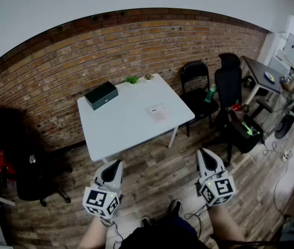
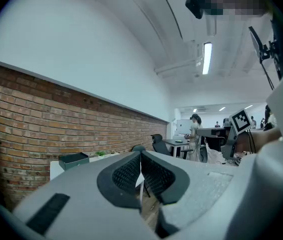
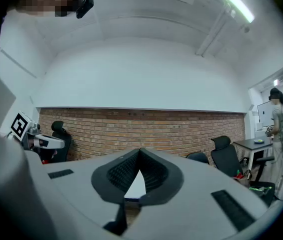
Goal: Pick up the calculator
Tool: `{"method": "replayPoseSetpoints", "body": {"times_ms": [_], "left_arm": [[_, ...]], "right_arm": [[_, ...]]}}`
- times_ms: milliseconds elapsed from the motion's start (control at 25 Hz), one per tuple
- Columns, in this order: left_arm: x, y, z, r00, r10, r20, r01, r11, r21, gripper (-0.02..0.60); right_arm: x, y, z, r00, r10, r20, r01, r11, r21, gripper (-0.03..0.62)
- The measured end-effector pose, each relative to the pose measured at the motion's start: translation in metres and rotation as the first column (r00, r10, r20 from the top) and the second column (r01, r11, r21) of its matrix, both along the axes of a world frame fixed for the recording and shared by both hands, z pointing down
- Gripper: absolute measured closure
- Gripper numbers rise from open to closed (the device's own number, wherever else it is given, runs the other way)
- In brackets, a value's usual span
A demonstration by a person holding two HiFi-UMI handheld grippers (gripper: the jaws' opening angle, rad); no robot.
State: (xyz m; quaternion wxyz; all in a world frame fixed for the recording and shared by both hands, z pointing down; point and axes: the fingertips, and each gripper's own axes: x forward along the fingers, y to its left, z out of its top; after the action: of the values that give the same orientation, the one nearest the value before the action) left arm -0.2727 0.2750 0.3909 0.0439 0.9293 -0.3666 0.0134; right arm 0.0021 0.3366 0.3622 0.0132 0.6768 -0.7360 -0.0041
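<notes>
While the calculator lies untouched near the right edge of the table, the left claw and right claw hang short of it, pressed together and empty, seemingly before any reach.

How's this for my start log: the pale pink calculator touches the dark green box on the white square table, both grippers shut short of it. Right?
No: the head view shows the pale pink calculator near the white square table's right edge, apart from the dark green box at the back left. Left gripper and right gripper are shut, short of it.
</notes>
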Motion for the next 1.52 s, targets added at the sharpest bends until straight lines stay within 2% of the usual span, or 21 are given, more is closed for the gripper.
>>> {"method": "replayPoseSetpoints", "body": {"times_ms": [240,440,520,560,640,720,920,1200,1520], "left_arm": [[-0.02,0.019,-0.006,1.0,0.003,-0.011,-0.003,1.0,0.02,0.575],[-0.016,0.017,-0.004,0.999,0.003,-0.054,-0.003,1.0,-0.003,0.574],[-0.009,0.011,0.0,0.998,-0.004,-0.067,0.003,1.0,-0.017,0.574],[-0.005,0.006,0.002,0.997,-0.011,-0.073,0.01,1.0,-0.022,0.558],[0.005,-0.004,0.004,0.997,-0.023,-0.077,0.021,0.999,-0.029,0.367],[0.016,-0.013,0.006,0.997,-0.031,-0.078,0.028,0.999,-0.041,0.339],[0.045,-0.049,0.006,0.997,-0.063,-0.049,0.061,0.997,-0.048,0.339],[0.111,-0.082,-0.003,0.995,-0.102,-0.011,0.101,0.993,-0.054,0.339],[0.178,-0.096,0.001,0.992,-0.126,-0.011,0.124,0.985,-0.118,0.339]], "right_arm": [[-0.027,0.02,-0.003,1.0,-0.02,-0.013,0.02,1.0,-0.008,0.591],[-0.022,0.023,-0.009,0.999,-0.031,0.02,0.03,0.999,0.031,0.588],[-0.014,0.019,-0.008,0.999,-0.038,0.03,0.037,0.999,0.034,0.544],[-0.01,0.015,-0.006,0.998,-0.044,0.037,0.042,0.998,0.035,0.516],[0.0,0.005,-0.002,0.997,-0.051,0.05,0.049,0.998,0.033,0.453],[0.012,-0.008,0.002,0.996,-0.053,0.065,0.052,0.998,0.029,0.418],[0.044,-0.048,0.002,0.994,-0.071,0.078,0.068,0.997,0.045,0.416],[0.103,-0.099,0.001,0.988,-0.126,0.086,0.123,0.992,0.041,0.425],[0.157,-0.137,0.0,0.971,-0.216,0.101,0.21,0.976,0.063,0.431]]}}
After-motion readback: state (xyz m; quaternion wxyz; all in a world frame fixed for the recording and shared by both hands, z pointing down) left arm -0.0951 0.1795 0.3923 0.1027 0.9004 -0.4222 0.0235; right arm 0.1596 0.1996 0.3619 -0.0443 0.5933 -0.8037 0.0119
